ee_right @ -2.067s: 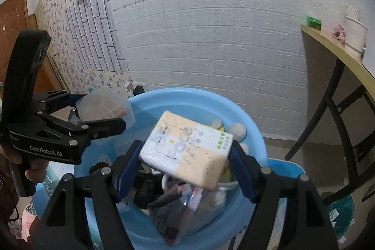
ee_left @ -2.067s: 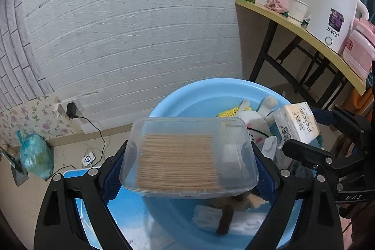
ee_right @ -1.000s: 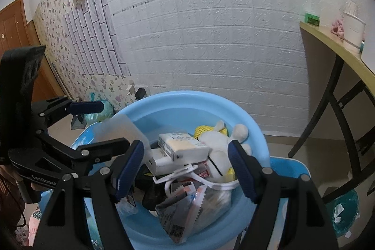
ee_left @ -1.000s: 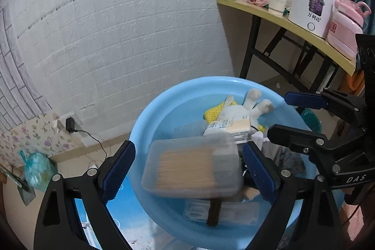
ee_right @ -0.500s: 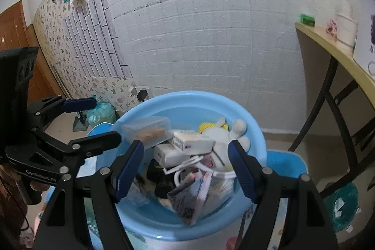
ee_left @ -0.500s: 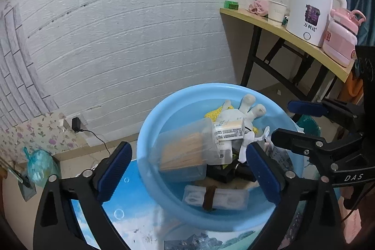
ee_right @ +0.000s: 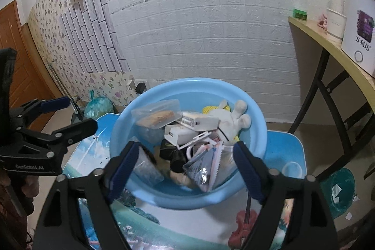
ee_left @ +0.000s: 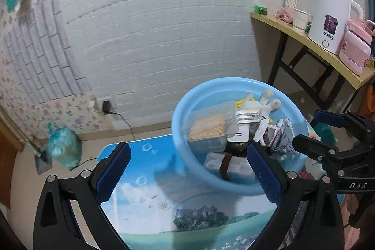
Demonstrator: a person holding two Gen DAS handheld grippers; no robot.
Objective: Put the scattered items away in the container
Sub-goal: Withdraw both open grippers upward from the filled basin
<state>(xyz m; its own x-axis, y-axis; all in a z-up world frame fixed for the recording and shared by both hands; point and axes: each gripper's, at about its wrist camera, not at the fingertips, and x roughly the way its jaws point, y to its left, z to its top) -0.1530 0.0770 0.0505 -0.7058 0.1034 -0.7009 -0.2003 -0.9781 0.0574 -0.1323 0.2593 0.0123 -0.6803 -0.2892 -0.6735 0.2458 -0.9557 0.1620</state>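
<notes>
- Two grippers, left gripper (ee_left: 186, 170) and right gripper (ee_right: 185, 166), stand wide and empty; the right jaws are opening. Nothing lies between either pair.
- Basin (ee_right: 255, 109) sits on the table (ee_left: 164, 207), heaped full.
- Contents: clear box (ee_right: 157, 115) of sticks, white packs (ee_right: 199, 122), plush toy (ee_right: 234, 118), foil pouch (ee_right: 204, 168).
- Risk: the pouch leans at the near rim; a knock could likely tip it out.
- Risk: the box rests tilted on the heap and may slide.
</notes>
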